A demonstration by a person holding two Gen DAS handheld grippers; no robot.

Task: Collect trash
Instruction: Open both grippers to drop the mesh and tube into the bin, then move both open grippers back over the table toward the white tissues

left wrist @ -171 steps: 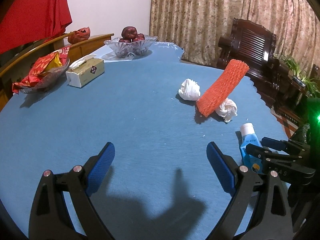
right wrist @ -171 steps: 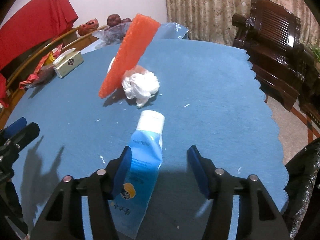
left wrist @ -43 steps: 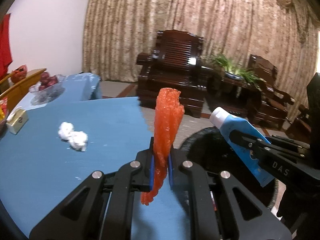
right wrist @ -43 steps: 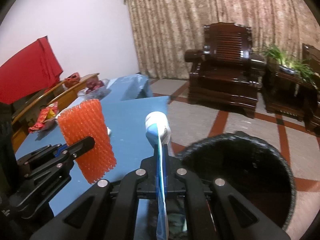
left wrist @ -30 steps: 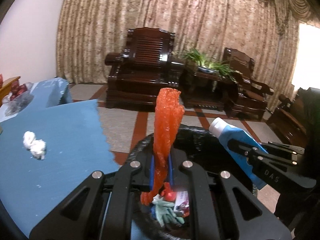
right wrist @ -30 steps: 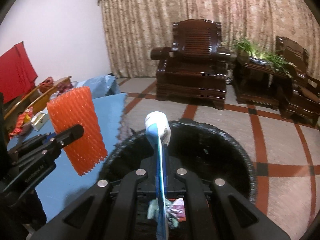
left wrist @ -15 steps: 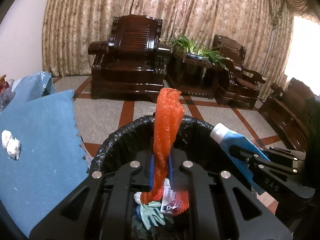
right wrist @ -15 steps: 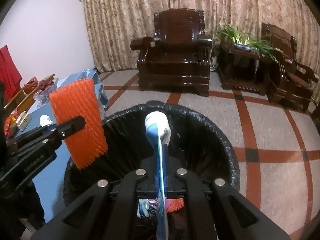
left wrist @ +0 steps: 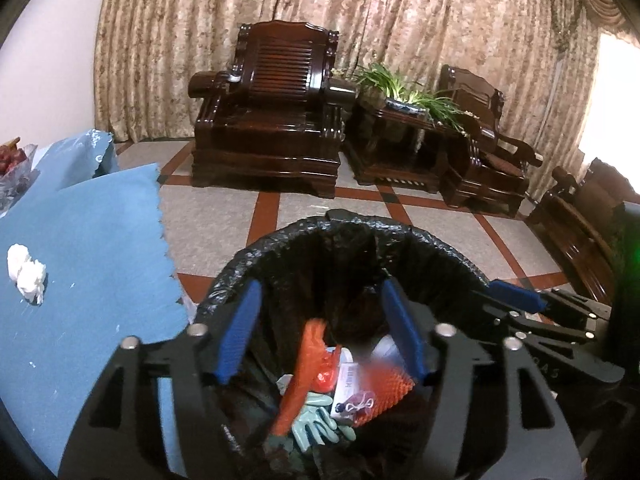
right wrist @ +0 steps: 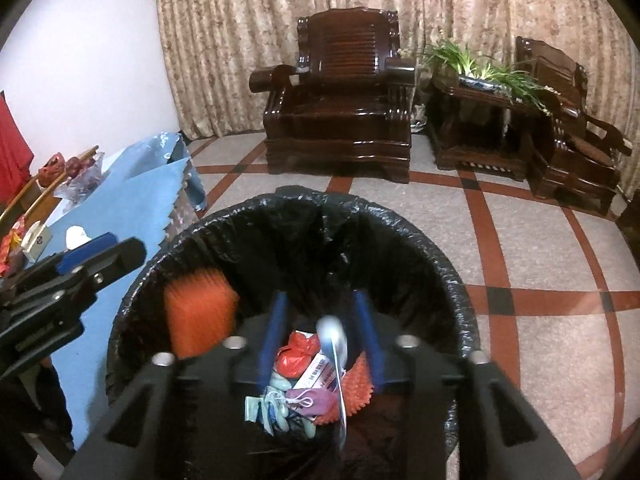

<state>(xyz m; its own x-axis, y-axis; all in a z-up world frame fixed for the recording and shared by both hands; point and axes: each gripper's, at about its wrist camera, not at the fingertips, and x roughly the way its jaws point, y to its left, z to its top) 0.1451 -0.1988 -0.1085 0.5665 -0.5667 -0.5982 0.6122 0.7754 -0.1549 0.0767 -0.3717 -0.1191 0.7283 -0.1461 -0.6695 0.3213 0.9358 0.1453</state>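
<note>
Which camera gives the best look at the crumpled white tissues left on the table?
Left wrist view: the crumpled white tissues lie unobstructed on the blue tablecloth. Right wrist view shows only a small white scrap beside the left tongs.

Dim fisheye frames, perhaps motion-blurred

The right tool (left wrist: 516, 300) bears faint raised letters, "DAS" as best I can read; print on the carton (right wrist: 320, 376) in the bin (right wrist: 400, 224) is illegible.
</note>
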